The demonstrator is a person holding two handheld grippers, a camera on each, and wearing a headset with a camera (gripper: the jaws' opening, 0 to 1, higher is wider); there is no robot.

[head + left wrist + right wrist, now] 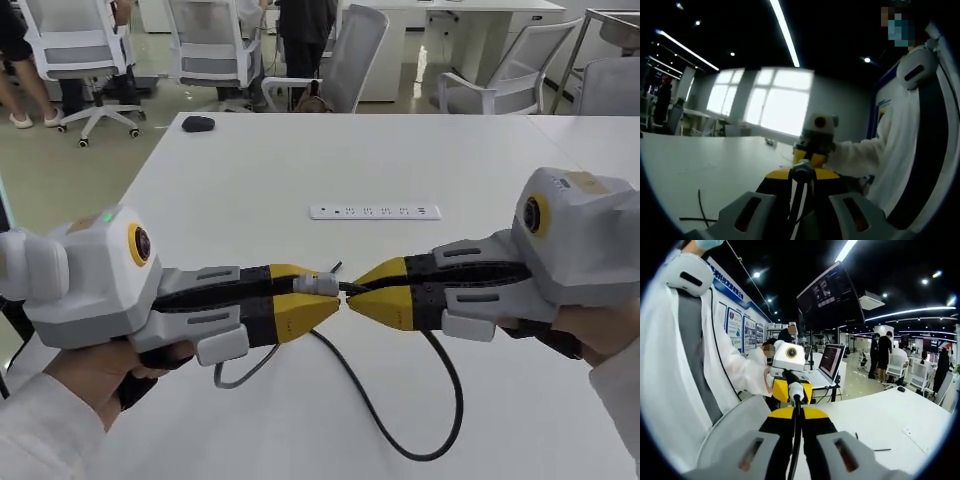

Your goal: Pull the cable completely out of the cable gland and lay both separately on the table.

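Above the white table (pixel 250 180) the two grippers meet tip to tip. My left gripper (pixel 325 292) is shut on the small white cable gland (pixel 318 284), which pokes out between its yellow jaws. The right gripper (pixel 354 292) is shut on the black cable (pixel 400 440) just where it leaves the gland. From there the cable hangs and loops on the table below. In the right gripper view the cable (pixel 796 440) runs up between that gripper's (pixel 796 412) jaws to the gland (pixel 795 390). The left gripper view shows the gland (pixel 802 169) at its own tips (pixel 802 176).
A white power strip (pixel 375 212) lies mid-table beyond the grippers, and a black mouse (pixel 198 124) sits near the far edge. Office chairs (pixel 345 55) stand behind the table. A laptop (pixel 832 360) sits on a neighbouring desk.
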